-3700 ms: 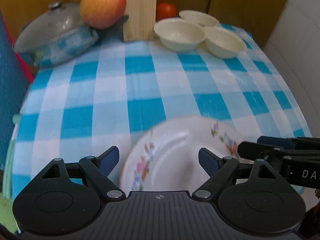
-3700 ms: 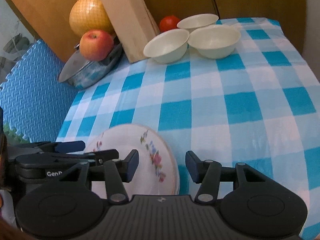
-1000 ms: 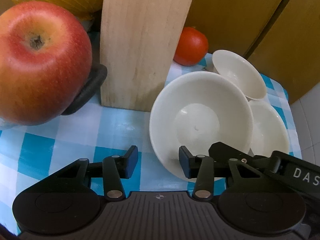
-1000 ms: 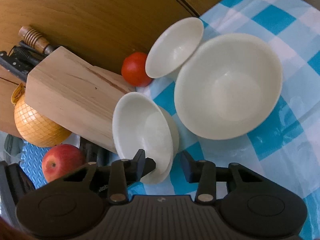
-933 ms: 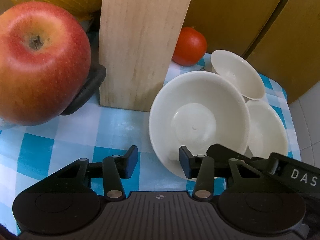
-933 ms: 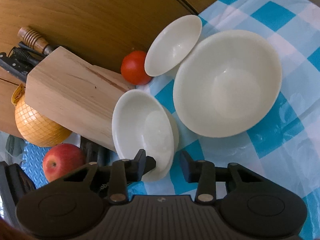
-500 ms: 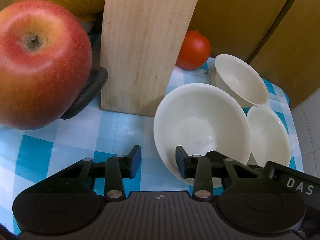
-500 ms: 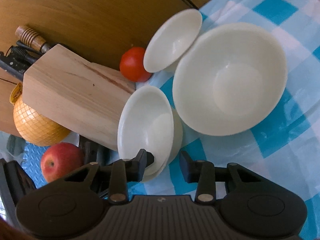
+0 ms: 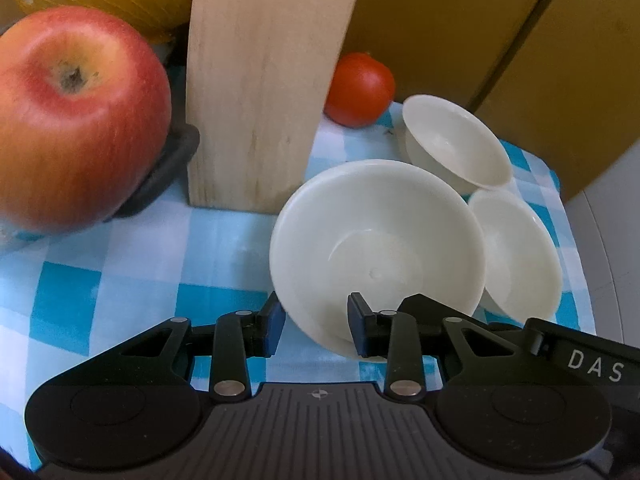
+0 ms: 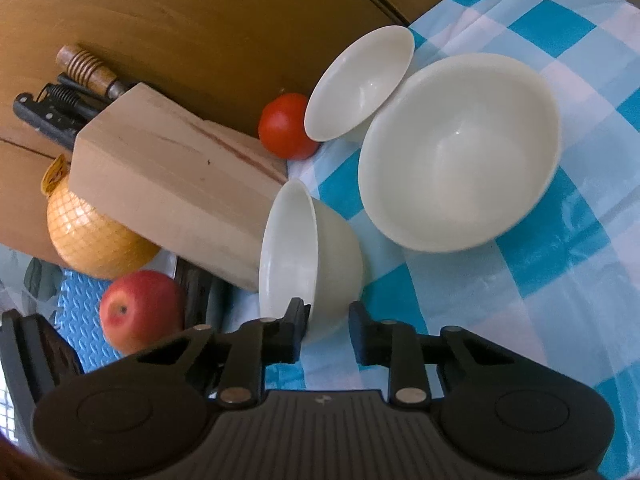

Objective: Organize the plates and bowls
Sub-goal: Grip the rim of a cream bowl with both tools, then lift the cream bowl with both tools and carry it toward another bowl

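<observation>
1. My left gripper [image 9: 315, 330] has its jaws straddling the near rim of the nearest cream bowl [image 9: 376, 240]: one pad sits outside the wall, the other inside the bowl. They look closed on the rim, and I judge this a grip, though the contact itself is small in the left wrist view.

2. My right gripper [image 10: 325, 330] has its jaws set apart around the same bowl's lower edge. In the right wrist view the bowl stands tipped nearly on its side, mouth turned toward the wooden knife block [image 10: 172, 184]. I cannot tell whether these jaws press on it or merely flank it.

3. The bowl sits at the back of the worktop [image 9: 132, 248], on the blue checked cloth, just beside the knife block and near the other bowls.

4. A larger cream bowl [image 10: 460, 152] rests upright on the cloth to the right. A smaller bowl [image 10: 360, 84] leans tilted against its far rim, next to the tomato [image 10: 286, 126].

5. As I read it, the task is at an early stage for the bowls. All three are separate, none nested. No plate shows in either view, so I cannot speak for that part.

6. What remains, by my judgement: stack the three bowls together without knocking the tomato or the apple [image 9: 76, 120].
</observation>
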